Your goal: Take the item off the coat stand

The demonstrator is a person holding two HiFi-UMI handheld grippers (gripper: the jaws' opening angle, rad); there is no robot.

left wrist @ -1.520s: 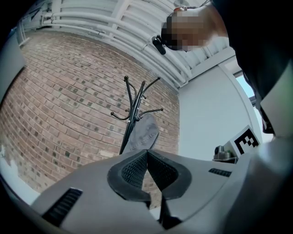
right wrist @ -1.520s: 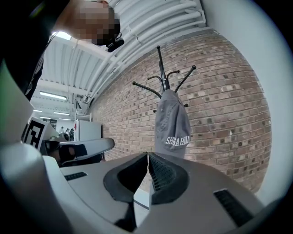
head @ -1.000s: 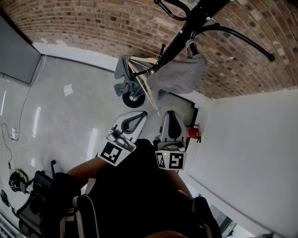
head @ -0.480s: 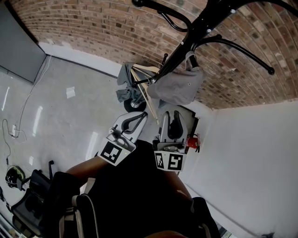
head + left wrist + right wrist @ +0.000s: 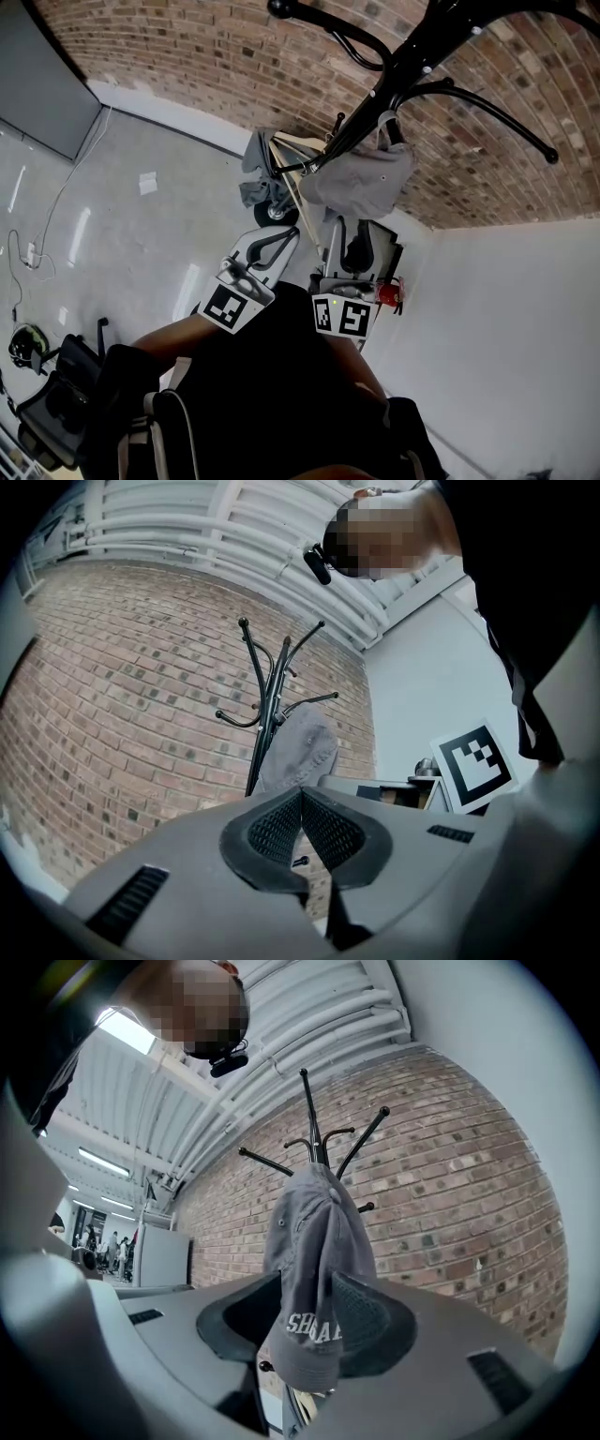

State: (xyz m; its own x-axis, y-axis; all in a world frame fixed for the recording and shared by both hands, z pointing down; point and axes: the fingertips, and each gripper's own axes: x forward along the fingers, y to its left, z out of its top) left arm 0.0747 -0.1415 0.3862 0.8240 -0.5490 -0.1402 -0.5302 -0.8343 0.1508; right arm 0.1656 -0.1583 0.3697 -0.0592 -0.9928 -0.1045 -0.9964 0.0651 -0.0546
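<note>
Closer to the stand than a second ago, my right gripper [image 5: 352, 234] has come up under the cap, and its fingers, pressed together then, are now opening. Behind everything runs the brick wall [image 5: 187, 56]. In front of it the black coat stand [image 5: 412, 56] slants across the head view, and the grey cap [image 5: 361, 178] hangs from one of its lower hooks, crown up near the pole and peak pointing down.

I think the main danger is the hook. If I pull the cap straight toward me instead of lifting it first, the fabric could snag and drag the slender stand over. Closing on only the soft edge of the peak might also let it slip out.

My right fingers [image 5: 375, 1321] are spread wide and still parting. In the right gripper view the peak hangs in the gap between them, with neither pad pressing on it. My left gripper [image 5: 286, 234] sits just beside the right, clear of the cap, its fingers [image 5: 277, 832] tip to tip on nothing.
</note>
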